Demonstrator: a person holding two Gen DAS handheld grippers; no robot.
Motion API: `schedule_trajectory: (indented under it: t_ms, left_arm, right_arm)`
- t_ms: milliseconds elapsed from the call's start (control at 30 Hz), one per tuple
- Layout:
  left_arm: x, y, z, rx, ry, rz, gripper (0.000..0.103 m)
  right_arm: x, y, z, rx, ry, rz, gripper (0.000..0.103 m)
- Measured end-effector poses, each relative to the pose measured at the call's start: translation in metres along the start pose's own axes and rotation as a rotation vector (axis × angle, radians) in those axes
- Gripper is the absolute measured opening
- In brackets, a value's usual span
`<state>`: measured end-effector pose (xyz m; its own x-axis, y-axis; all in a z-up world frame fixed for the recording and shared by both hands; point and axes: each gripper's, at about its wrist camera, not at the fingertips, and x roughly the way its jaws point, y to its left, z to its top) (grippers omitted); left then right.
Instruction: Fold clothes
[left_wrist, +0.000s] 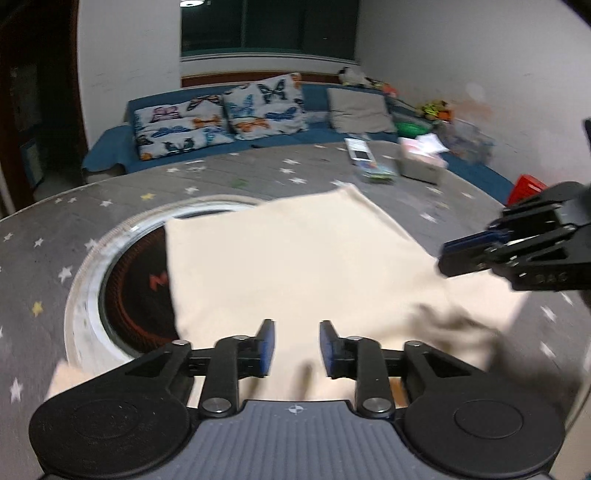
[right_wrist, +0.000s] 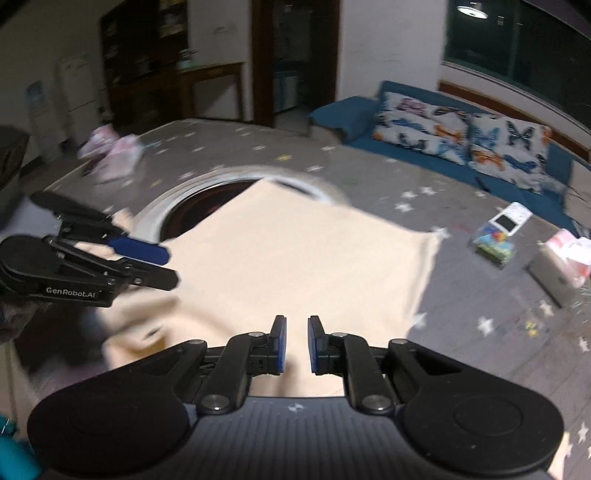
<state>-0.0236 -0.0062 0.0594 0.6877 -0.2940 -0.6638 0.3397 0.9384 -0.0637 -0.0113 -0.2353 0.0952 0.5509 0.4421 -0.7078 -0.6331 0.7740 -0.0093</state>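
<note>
A cream garment lies partly folded on the grey star-patterned table cover, its far part flat and its near edge rumpled. It also shows in the right wrist view. My left gripper hovers open and empty over the garment's near edge; it also shows at the left of the right wrist view. My right gripper is open with a narrower gap, empty, above the near edge; it also shows at the right of the left wrist view.
A round inset heater with a white rim sits in the table, partly under the garment. A tissue box, a white device and a colourful packet lie at the far right. A blue sofa with butterfly cushions stands behind.
</note>
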Motion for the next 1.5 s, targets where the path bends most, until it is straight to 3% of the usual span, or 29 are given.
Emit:
schedule_trajectory:
  t_ms: [100,300,367,433,600,667,900,1000,1200,1367,1500]
  left_arm:
    - [-0.014,-0.011,-0.012,0.002,0.001,-0.035,0.047]
    - [-0.017,-0.026,-0.027,0.058,0.004,-0.022,0.046]
    - [-0.016,-0.028,-0.031,0.072,0.001,-0.011,0.039]
    - [-0.014,-0.029,-0.035,0.084,0.008,-0.016,0.019]
    - [-0.016,-0.029,-0.041,0.094,-0.001,-0.013,0.006]
    - [-0.021,-0.029,-0.041,0.097,-0.015,-0.019,0.005]
    - [-0.028,-0.026,-0.049,0.101,0.004,-0.044,0.005]
    - [-0.026,-0.027,-0.053,0.105,0.021,-0.055,0.005]
    - [-0.025,-0.029,-0.056,0.124,0.034,-0.064,0.006]
    - [-0.03,-0.027,-0.052,0.125,0.022,-0.059,0.009]
    - [-0.034,-0.023,-0.034,0.096,-0.031,-0.05,0.009]
  right_arm:
    - [-0.006,0.021,-0.012,-0.029,0.013,0.05,0.017]
    - [-0.006,0.05,-0.023,-0.073,0.039,0.108,0.018]
    - [-0.001,0.057,-0.028,-0.092,0.059,0.11,0.018]
    - [0.003,0.063,-0.033,-0.108,0.071,0.106,0.018]
    - [0.007,0.069,-0.04,-0.135,0.081,0.068,0.015]
    - [0.004,0.068,-0.041,-0.134,0.076,0.062,0.006]
    - [-0.014,0.069,-0.043,-0.144,0.063,0.07,0.002]
    - [-0.016,0.069,-0.043,-0.144,0.065,0.076,0.004]
    - [-0.003,0.068,-0.039,-0.126,0.062,0.075,0.019]
    - [0.006,0.068,-0.05,-0.113,0.102,0.086,0.018]
    - [0.0,0.068,-0.055,-0.107,0.104,0.093,0.018]
